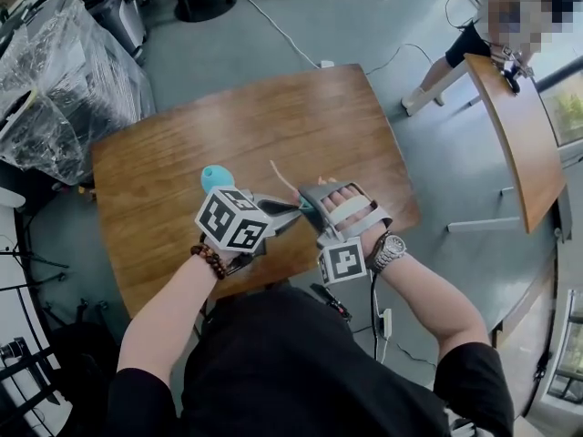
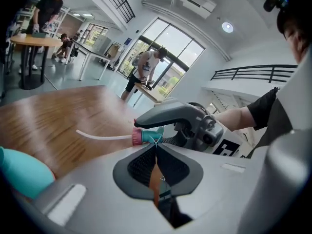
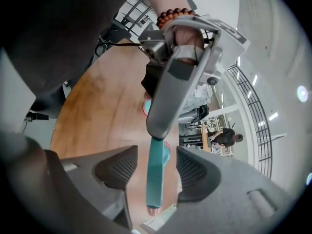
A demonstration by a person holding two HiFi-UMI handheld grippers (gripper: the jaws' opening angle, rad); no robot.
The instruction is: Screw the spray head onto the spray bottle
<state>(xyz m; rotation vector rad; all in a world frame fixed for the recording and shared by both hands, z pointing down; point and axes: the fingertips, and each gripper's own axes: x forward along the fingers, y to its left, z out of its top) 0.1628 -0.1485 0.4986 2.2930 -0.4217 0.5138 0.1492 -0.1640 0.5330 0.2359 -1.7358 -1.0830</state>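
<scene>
1. Spray head (image 3: 155,179) is up off the surface (image 1: 301,116). My left gripper (image 2: 156,149) pinches it at one end, jaws closed on it.
2. My right gripper (image 3: 153,162) is open. The teal body runs lengthwise between its pads and neither pad presses on it.
3. The bottle (image 1: 217,177) stands on the surface at about 10 o'clock from the head in the head view, apart from it. The left gripper is nearer to it.
4. The tube (image 2: 102,137) leaves the pink collar (image 2: 136,136) toward 11 o'clock, roughly bottle-ward. I judge it must enter the neck first.
5. The neck is hard to make out. The head view shows only a round teal top, and the left gripper view cuts the bottle off at its edge.
</scene>
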